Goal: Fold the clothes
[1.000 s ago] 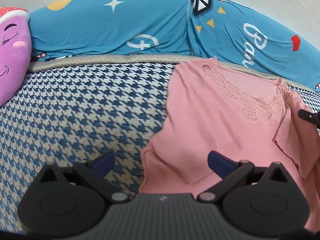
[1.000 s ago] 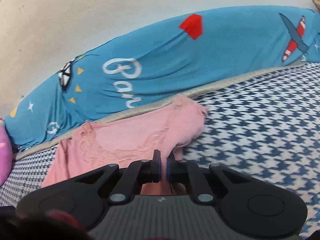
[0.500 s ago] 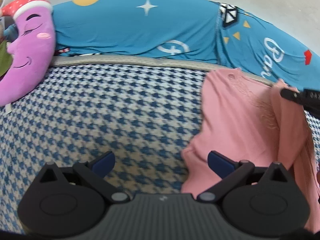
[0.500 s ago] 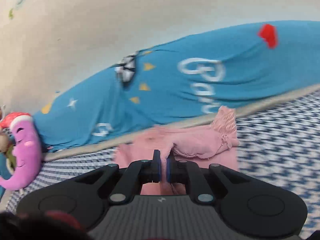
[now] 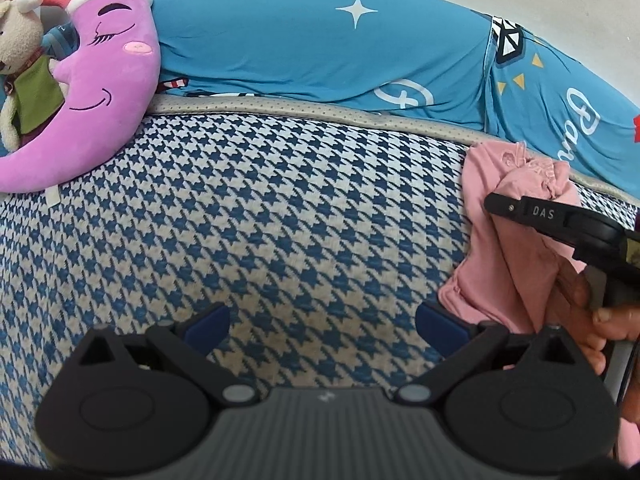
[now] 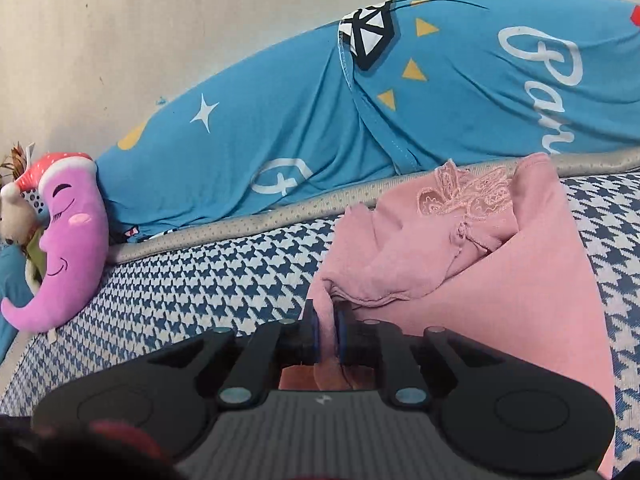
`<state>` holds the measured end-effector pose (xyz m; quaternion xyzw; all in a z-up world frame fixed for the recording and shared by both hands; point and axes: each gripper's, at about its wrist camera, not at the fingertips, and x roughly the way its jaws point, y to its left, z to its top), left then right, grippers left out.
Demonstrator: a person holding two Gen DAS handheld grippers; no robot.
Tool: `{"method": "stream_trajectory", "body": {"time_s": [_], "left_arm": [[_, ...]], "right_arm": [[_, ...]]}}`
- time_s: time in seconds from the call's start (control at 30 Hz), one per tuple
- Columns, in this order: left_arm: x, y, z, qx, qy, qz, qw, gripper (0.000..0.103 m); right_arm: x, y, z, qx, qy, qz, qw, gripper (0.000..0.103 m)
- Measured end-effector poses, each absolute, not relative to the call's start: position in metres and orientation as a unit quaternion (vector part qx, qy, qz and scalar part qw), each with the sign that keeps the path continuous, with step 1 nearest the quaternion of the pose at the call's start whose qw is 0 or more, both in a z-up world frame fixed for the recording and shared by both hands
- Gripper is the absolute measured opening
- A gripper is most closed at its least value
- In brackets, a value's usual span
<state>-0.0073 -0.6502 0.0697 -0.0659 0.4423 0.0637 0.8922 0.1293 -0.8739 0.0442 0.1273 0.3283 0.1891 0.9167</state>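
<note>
Gripping soft pink lace-trimmed knit top (image 6: 460, 280) at 6 o'clock, right tongs (image 6: 328, 330) just easing apart; left tongs (image 5: 324, 320) open, empty.

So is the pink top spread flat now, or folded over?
Folded over: one side of the pink top lies doubled across its lace front, bunched, not flat.

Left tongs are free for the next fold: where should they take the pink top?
Take the pink top at its lower-left corner, which lies on the checked cover nearest the left tongs. Come from the open left side, since the right tongs pinch the other edge.
</note>
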Motion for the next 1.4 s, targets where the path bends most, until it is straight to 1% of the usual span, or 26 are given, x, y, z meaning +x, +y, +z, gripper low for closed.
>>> {"method": "stream_trajectory", "body": {"time_s": [0.07, 0.37, 0.63, 0.83, 1.0, 1.13, 1.23, 1.3, 1.4], "left_arm": [[-0.006, -0.650, 0.069, -0.067, 0.444, 0.065, 0.891, 0.103], [-0.001, -0.657, 0.077, -0.076, 0.430, 0.065, 0.897, 0.103], [0.002, -0.668, 0.074, -0.072, 0.429, 0.066, 0.898, 0.103], [0.006, -0.671, 0.073, -0.077, 0.430, 0.062, 0.898, 0.103], [0.009, -0.672, 0.071, -0.076, 0.434, 0.064, 0.896, 0.103], [0.008, -0.673, 0.070, -0.072, 0.436, 0.062, 0.895, 0.103], [0.009, -0.672, 0.070, -0.071, 0.435, 0.063, 0.895, 0.103], [0.010, -0.672, 0.070, -0.072, 0.436, 0.063, 0.895, 0.103], [0.009, -0.673, 0.070, -0.070, 0.435, 0.061, 0.896, 0.103]], "right_arm": [[0.130, -0.876, 0.044, 0.135, 0.331, 0.196, 0.913, 0.026], [0.115, -0.908, 0.067, 0.161, 0.326, 0.212, 0.907, 0.027], [0.120, -0.935, 0.061, 0.185, 0.316, 0.150, 0.918, 0.028], [0.137, -0.949, 0.068, 0.242, 0.298, 0.146, 0.912, 0.028], [0.154, -0.957, 0.058, 0.292, 0.318, 0.127, 0.893, 0.028], [0.162, -0.956, 0.055, 0.276, 0.337, 0.102, 0.894, 0.028], [0.162, -0.961, 0.051, 0.297, 0.348, 0.094, 0.884, 0.028], [0.161, -0.960, 0.052, 0.288, 0.353, 0.081, 0.886, 0.028], [0.162, -0.959, 0.053, 0.299, 0.357, 0.078, 0.881, 0.033]]}}
